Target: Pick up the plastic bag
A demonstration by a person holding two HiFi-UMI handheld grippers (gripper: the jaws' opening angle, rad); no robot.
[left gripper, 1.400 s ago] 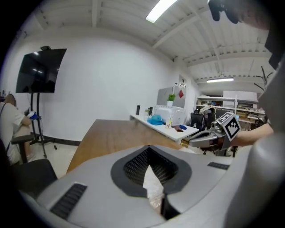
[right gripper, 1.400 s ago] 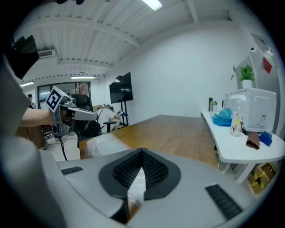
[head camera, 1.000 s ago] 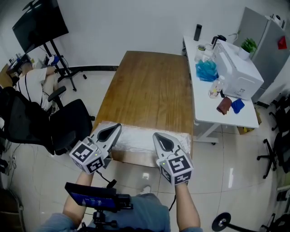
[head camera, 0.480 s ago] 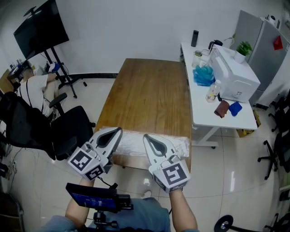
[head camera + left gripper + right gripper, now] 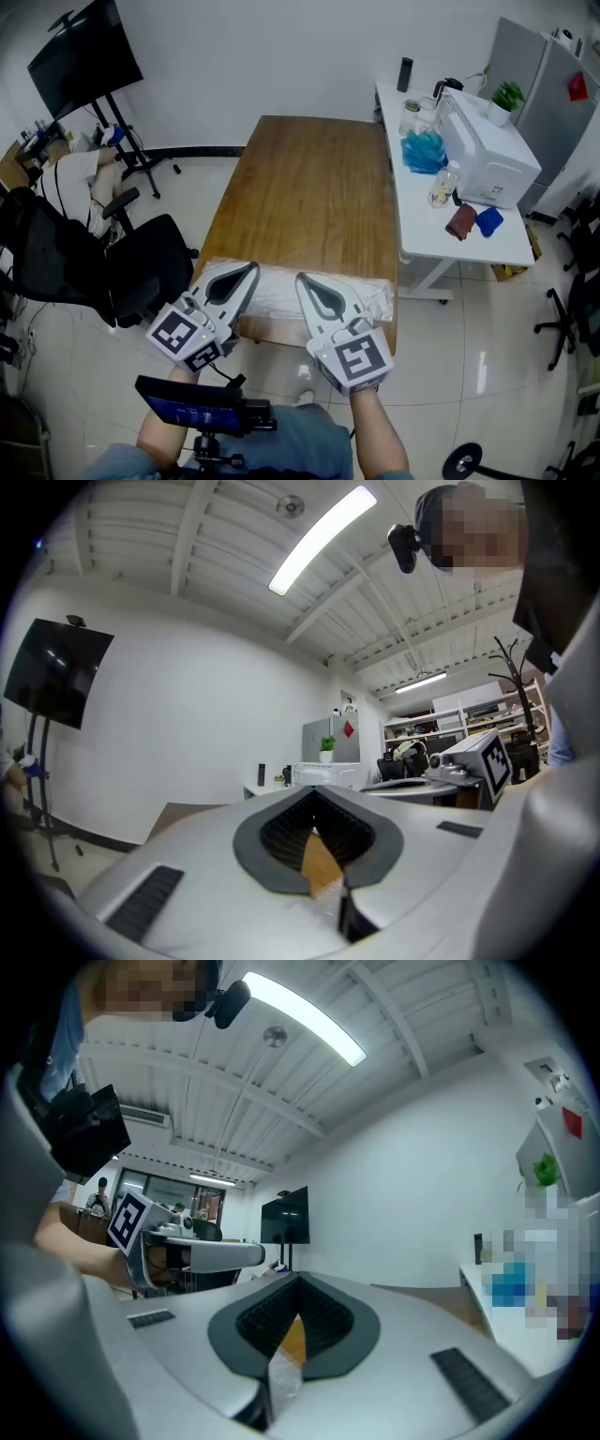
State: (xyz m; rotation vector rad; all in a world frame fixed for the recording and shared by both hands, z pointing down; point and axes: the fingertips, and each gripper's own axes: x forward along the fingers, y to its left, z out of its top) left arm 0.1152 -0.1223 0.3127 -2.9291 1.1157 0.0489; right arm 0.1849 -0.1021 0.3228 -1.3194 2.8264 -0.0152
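A clear plastic bag lies flat along the near edge of the wooden table. My left gripper hovers over the bag's left part with its jaws closed together. Beside it, my right gripper is over the bag's middle, also shut, with nothing seen held. In the left gripper view the left gripper shows its tips meeting, with a strip of table and plastic through the hollow behind them. In the right gripper view the right gripper looks the same, with the crinkled bag below.
A white side table stands right of the wooden one, with a white machine, a blue bag and bottles. A black office chair sits to the left, and a screen on a stand is behind it.
The right gripper has moved left, closer to the left gripper, over the bag. The left gripper has shifted slightly right. Both stay shut.
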